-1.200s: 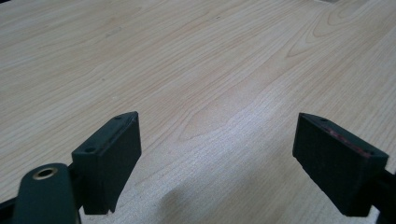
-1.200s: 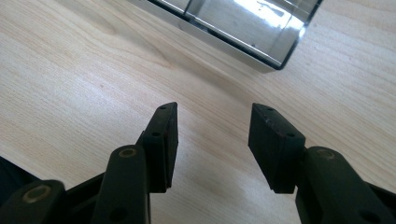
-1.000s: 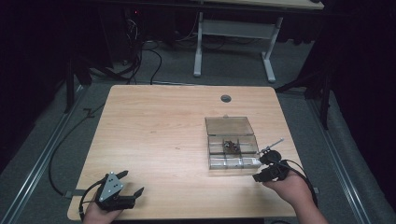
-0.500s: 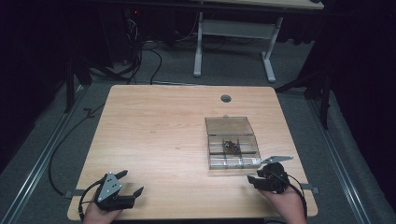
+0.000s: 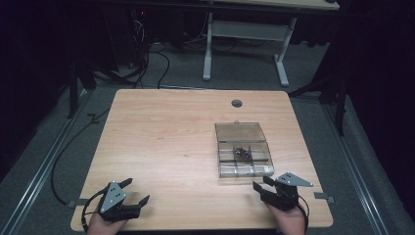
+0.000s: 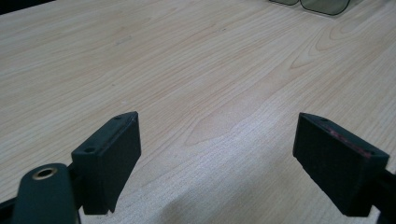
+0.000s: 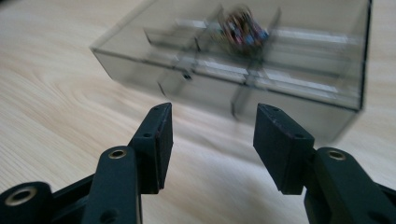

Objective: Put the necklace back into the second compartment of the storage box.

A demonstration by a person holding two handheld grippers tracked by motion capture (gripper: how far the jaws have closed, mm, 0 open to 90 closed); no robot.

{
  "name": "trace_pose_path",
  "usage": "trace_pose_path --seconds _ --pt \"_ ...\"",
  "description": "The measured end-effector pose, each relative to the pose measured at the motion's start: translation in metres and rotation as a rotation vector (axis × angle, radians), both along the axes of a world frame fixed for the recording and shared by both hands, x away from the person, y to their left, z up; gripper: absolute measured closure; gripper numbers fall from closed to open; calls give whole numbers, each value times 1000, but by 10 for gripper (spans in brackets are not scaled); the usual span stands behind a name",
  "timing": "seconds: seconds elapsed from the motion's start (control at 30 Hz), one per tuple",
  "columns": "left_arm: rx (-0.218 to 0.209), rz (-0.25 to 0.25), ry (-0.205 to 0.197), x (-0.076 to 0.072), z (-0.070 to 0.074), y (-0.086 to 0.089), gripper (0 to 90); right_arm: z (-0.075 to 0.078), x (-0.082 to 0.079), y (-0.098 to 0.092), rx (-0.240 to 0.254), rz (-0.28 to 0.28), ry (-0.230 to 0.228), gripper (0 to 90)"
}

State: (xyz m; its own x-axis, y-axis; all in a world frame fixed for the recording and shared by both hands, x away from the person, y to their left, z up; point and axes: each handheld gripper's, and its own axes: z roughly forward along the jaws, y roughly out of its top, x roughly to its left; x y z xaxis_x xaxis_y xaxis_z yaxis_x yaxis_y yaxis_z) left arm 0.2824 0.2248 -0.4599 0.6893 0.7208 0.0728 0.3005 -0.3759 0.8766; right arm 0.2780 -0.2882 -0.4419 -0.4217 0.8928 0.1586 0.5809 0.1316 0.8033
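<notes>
Right tool [image 5: 260, 187] lowered, jaws opening empty, box [image 5: 243, 150] just ahead

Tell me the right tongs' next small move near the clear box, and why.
Probably ease the right tongs forward to the clear box: their jaws, just opening, stand apart with nothing between, just short of its near wall, while the left tongs rest open far off.

One clear smoky plastic compartment box [image 5: 243, 155] with open lid; one dark cluster of small parts [image 5: 242, 152] inside; two black two-jaw grippers; one light wooden table [image 5: 166, 132].
</notes>
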Motion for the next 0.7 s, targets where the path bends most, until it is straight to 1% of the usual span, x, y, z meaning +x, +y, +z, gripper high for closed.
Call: trace_pose_path --seconds 0.03,0.1,0.13,0.23,0.3,0.33,0.4,0.43,0.53,0.63,0.7 --pt "-1 -1 -2 0 0 0 156 -2 -1 0 22 8 -29 478" --pt "-2 0 -4 0 0 0 156 -7 -2 1 47 15 -68 477" --pt "-3 -2 -4 0 0 0 156 -9 -2 1 52 19 -86 474" --pt "-3 -8 -8 -1 0 0 156 -9 -6 2 38 26 -134 471" --pt "-3 -9 -8 0 0 0 156 -11 -7 1 54 15 -133 457" --pt "-1 -11 -6 0 0 0 156 -12 -8 1 61 3 -125 448" --pt "-1 -11 -7 0 0 -1 156 -11 -10 3 49 -7 -150 456" --pt "0 -12 -6 0 0 -1 155 -11 -10 3 41 -11 -153 455" --pt "1 -10 -9 0 0 -1 156 -11 -10 3 42 -15 -154 453" --pt "-1 -12 -7 0 0 -1 155 -12 -10 2 51 -22 -146 451" --pt "0 -15 -7 0 0 0 155 -11 -10 3 47 -22 -142 453"
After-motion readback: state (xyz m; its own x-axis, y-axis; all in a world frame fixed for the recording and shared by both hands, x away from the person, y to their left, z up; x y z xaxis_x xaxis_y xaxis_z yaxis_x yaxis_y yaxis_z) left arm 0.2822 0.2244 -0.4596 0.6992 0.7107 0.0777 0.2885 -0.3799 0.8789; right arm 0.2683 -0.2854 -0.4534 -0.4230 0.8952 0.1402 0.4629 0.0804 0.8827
